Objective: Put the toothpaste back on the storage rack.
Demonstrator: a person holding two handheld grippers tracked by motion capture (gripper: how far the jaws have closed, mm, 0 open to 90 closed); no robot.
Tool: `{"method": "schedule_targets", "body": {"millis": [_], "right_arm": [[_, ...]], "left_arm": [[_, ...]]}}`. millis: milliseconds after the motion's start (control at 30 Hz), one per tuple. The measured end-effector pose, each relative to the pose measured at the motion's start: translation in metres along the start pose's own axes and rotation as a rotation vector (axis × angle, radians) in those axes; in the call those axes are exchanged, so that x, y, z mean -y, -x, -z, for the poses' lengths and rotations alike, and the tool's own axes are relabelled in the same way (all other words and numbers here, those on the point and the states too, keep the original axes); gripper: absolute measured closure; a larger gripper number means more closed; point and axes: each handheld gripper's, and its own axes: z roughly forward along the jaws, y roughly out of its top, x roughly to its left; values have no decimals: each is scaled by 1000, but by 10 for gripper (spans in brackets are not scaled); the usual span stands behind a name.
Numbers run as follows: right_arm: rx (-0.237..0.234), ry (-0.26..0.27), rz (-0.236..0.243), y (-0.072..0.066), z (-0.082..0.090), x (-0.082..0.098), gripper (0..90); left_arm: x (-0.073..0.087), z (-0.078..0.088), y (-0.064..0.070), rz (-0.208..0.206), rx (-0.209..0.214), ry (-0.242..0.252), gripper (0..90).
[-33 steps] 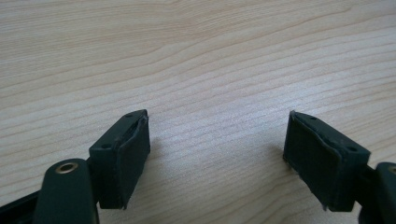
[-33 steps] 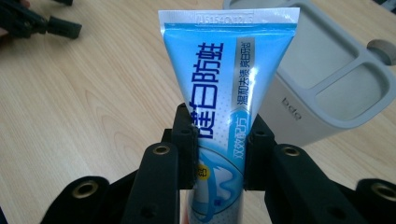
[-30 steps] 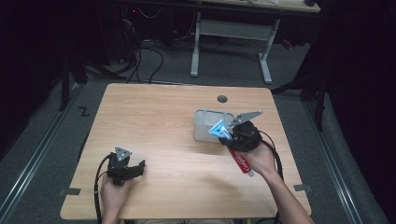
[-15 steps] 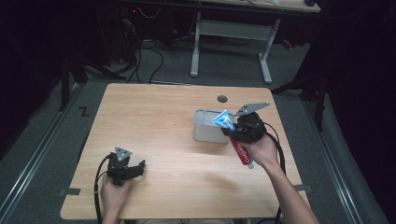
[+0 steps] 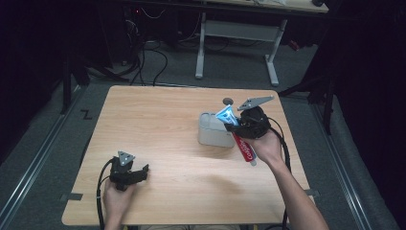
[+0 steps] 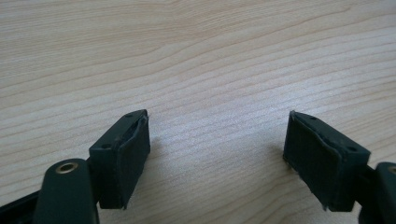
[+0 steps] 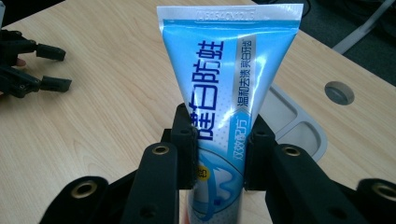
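From above, right hand-held gripper (image 5: 230, 125) sits over the right-centre of the wooden desk (image 5: 167, 120), jaws clamped on a toothpaste tube (image 5: 228, 115). Tube's blue crimped end sticks up-left past the jaws, just above the near-right edge of a grey tray (image 5: 210, 136); red cap end (image 5: 245, 149) runs down under the person's right hand (image 5: 265, 146). Grey three-cornered plate rides on top of the gripper, cable trails back along the forearm. Left hand-held gripper (image 5: 142, 171) rests low at the desk's near-left, well apart from tray & tube, jaws spread, nothing btwn them.

Left gripper view: left hand-held gripper (image 6: 217, 154) w/ both black pads wide apart, bare wood grain of the desk (image 6: 210, 60) btwn & beyond them. No object touching either pad.

Right gripper view: right hand-held gripper (image 7: 218, 149) squeezed tight on the toothpaste tube (image 7: 224, 79), pads pressing both sides of the lower body. Tube stands upright, blue w/ dark-blue print & a silver strip, flat crimp at top. Grey tray (image 7: 292, 119) lies behind-right, its compartments visible. Left hand-held gripper (image 7: 28, 65) shows far off at left edge, jaws open.
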Motion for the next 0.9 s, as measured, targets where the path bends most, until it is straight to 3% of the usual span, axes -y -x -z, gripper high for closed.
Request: {"method": "schedule_targets", "body": {"millis": [333,900], "right_arm": [[23,9,-2,7,-2,-14,717],[65,77,-27,21,-11,-43,715]], "left_arm": [[0,0,0,0,1,-1,231],[0,0,0,0,4,0,230]]}}
